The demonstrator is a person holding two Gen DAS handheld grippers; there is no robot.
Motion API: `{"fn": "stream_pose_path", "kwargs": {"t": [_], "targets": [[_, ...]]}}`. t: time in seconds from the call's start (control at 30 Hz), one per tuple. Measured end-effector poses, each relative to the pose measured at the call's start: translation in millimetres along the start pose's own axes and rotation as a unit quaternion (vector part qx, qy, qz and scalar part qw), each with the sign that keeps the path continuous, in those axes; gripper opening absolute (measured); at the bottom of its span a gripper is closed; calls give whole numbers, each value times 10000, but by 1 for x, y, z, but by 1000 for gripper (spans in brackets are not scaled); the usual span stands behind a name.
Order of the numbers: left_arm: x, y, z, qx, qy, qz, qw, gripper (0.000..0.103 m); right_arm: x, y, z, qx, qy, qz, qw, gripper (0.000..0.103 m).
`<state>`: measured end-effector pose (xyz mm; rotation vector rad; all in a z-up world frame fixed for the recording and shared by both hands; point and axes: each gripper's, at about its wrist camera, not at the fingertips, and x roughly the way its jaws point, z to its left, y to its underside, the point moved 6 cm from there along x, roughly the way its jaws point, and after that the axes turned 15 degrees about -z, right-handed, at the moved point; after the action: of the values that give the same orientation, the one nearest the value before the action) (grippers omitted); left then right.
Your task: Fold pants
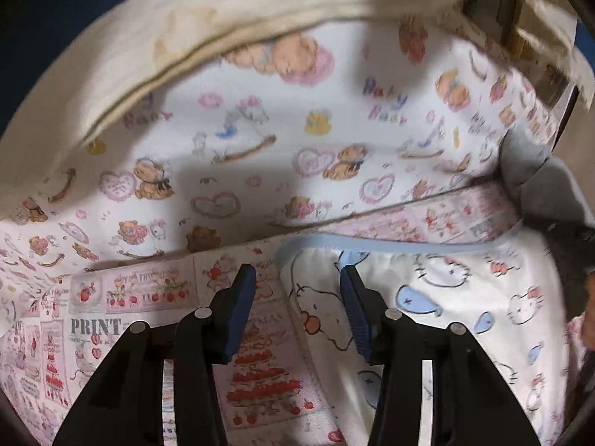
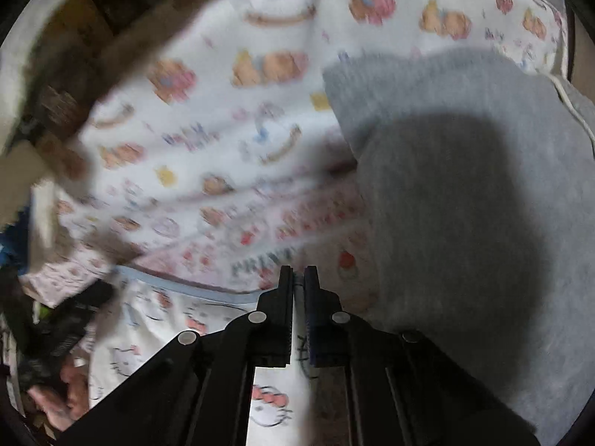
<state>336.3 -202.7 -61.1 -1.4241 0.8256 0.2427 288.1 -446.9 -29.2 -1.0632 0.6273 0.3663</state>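
The pants (image 1: 446,316) are white with a cat and whale print and a light blue waistband (image 1: 390,245). They lie flat on patterned cloth at the lower right of the left wrist view. My left gripper (image 1: 296,275) is open, its blue pads either side of the pants' upper left corner and not pressing on it. In the right wrist view the pants (image 2: 148,334) fill the lower left, with the waistband (image 2: 178,285) running across. My right gripper (image 2: 298,275) is shut on a thin fold of the white pants fabric at the waistband end.
A pink cloth with "PRINT" lettering (image 1: 111,316) lies under the pants, and a white bear-print sheet (image 1: 260,130) lies beyond it. A beige cloth (image 1: 186,18) borders the far side. A grey garment (image 2: 465,186) lies to the right. A hand (image 2: 67,390) shows at the lower left.
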Motion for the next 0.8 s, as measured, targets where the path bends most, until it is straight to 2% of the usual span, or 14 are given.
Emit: {"fn": "stream_pose_path", "kwargs": {"t": [0.07, 0.17, 0.23, 0.3, 0.37, 0.43, 0.6, 0.8], "targets": [[3, 2, -3, 49, -30, 42, 10000, 46, -16, -12, 8, -249, -33, -386, 9989, 5], [2, 1, -3, 17, -41, -35, 10000, 46, -36, -25, 21, -757, 233, -882, 9930, 5], [4, 3, -3, -12, -28, 30, 10000, 46, -33, -26, 21, -982, 744, -769, 9894, 5], [4, 3, -1, -82, -27, 37, 10000, 46, -17, -17, 16, -1209, 1237, -451, 9839, 5], [-1, 2, 5, -165, 10, 39, 9999, 46, -5, -7, 11, -1377, 1468, -299, 9791, 5], [-1, 1, 6, -200, 31, 36, 9998, 46, -2, -2, 6, -1393, 1612, -456, 9760, 5], [-10, -4, 8, -207, 182, -74, 9996, 49, -14, -5, 7, -1212, 1398, -883, 9788, 6], [-30, -14, 14, -306, -4, -543, 9981, 56, -45, -13, 20, -1099, 840, -1367, 9809, 38]]}}
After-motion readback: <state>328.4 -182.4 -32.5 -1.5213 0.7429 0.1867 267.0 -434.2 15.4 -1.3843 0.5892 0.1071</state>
